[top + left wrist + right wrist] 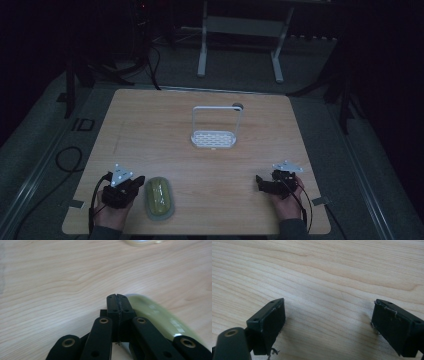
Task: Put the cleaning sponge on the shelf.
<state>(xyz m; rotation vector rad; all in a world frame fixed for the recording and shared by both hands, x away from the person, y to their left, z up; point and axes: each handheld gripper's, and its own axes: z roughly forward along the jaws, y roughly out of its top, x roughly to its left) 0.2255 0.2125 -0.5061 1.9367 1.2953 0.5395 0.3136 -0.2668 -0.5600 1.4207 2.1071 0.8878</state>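
An oval yellow-green sponge-like pad (pixel 159 197) with a grey rim lies flat near the table's front edge. My left gripper (pixel 136 182) sits just left of it, held in a hand. In the left gripper view its jaws (pixel 117 302) are pressed together with nothing between them, and the green pad (pixel 155 315) lies blurred just to their right. A white rack (pixel 214 131) with a perforated base and a tall loop handle stands at the middle of the table. My right gripper (pixel 262 182) rests at the front right, its jaws (pixel 328 322) wide apart over bare wood.
The light wooden table (pixel 150 130) sits in a dim room. A small dark round thing (pixel 237 106) lies behind the rack. A metal stand's legs (pixel 240 50) rise beyond the far edge. Cables trail on the floor at the left (pixel 70 160).
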